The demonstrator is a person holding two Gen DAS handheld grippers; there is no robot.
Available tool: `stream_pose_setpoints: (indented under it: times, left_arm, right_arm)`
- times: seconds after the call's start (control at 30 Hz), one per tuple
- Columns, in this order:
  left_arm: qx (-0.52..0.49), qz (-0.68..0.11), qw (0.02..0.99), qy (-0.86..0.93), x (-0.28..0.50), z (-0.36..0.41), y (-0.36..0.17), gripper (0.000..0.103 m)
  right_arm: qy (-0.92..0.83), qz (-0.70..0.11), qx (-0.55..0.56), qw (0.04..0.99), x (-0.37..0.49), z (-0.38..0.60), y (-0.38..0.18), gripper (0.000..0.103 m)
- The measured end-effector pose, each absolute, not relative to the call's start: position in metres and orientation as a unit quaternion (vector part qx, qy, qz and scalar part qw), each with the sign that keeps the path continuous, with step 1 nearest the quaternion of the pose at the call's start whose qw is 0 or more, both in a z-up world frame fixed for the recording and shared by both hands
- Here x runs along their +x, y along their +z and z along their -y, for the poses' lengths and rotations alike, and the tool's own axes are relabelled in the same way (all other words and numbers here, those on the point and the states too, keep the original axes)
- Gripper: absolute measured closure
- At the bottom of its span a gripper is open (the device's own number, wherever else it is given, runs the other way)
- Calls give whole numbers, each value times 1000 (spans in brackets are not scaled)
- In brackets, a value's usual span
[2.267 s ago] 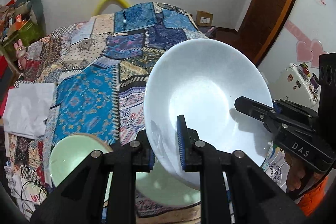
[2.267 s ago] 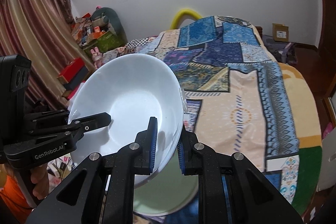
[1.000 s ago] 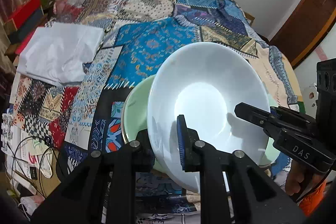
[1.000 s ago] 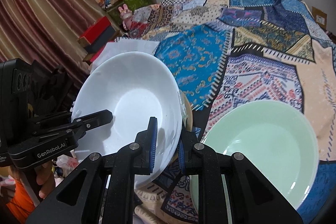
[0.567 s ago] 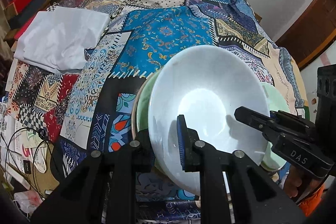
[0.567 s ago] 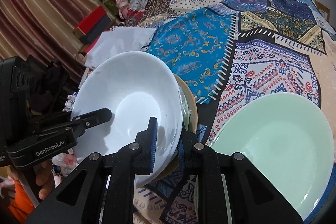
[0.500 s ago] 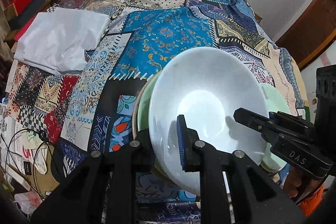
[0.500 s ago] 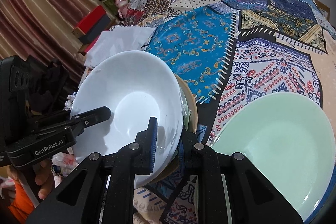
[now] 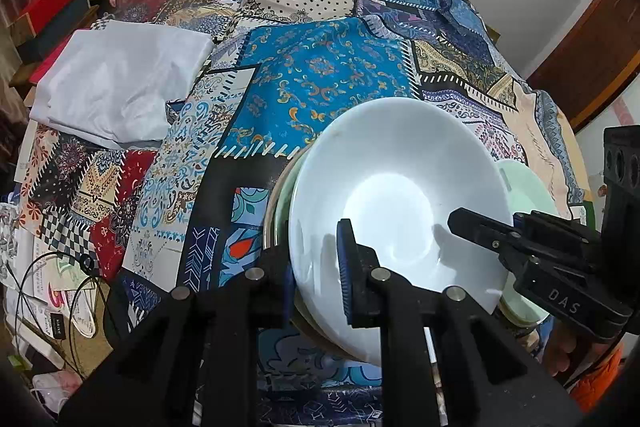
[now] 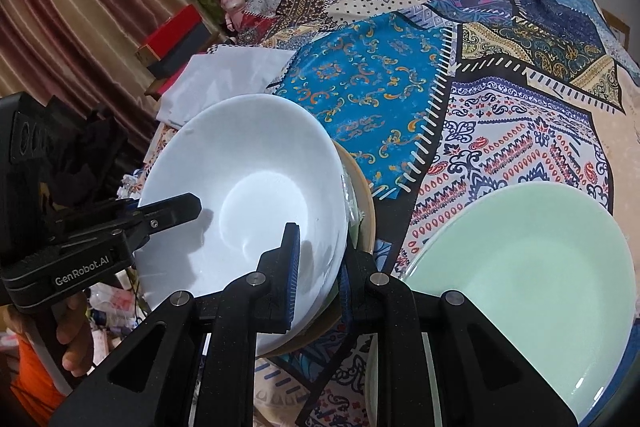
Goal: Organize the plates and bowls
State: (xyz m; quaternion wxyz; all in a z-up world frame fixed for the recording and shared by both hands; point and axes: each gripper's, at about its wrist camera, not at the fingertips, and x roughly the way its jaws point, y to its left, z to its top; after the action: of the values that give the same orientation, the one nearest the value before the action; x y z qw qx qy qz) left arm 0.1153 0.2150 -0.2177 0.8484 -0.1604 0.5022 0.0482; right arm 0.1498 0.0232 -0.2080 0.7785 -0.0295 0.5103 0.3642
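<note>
A white bowl (image 9: 396,195) (image 10: 244,179) is held by both grippers on opposite rims. My left gripper (image 9: 316,267) is shut on its near-left rim; it shows in the right wrist view (image 10: 160,215) at the bowl's left. My right gripper (image 10: 318,267) is shut on the bowl's right rim; it shows in the left wrist view (image 9: 480,227). The bowl sits low over a green bowl with a tan rim (image 9: 280,203) (image 10: 360,187); contact cannot be told. A pale green plate (image 10: 532,287) (image 9: 524,183) lies on the quilt to the right.
A patchwork quilt (image 9: 320,75) covers the bed. A folded white cloth (image 9: 116,83) lies at the left. Boxes and clutter (image 10: 176,39) stand by the curtain at far left. Cables and papers (image 9: 60,287) lie on the floor at lower left.
Both grippers have carried the white bowl down and leftward from a raised, tilted pose until it sits over the green bowl. The green plate stays in place.
</note>
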Motion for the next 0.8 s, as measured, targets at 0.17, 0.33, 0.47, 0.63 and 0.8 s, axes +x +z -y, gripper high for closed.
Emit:
stream_pose_setpoints:
  times: [0.17, 0.33, 0.47, 0.63, 0.8]
  left_arm:
    - [-170, -503, 846, 49, 115, -218, -215, 86]
    - [-166, -495, 851, 56, 112, -218, -208, 86]
    - [-144, -479, 863, 73, 108, -216, -196, 84]
    - [-138, -473, 866, 83, 106, -218, -193, 74]
    - [-149, -472, 864, 89, 98, -225, -198, 55]
  right_arm:
    - [365, -508, -28, 779, 150, -21, -207, 87]
    - [363, -502, -34, 784, 149, -21, -205, 87]
    - [358, -492, -40, 793, 149, -20, -201, 82]
    - [360, -481, -44, 798, 147, -17, -196, 82]
    - [356, -471, -54, 805, 146, -11, -193, 79]
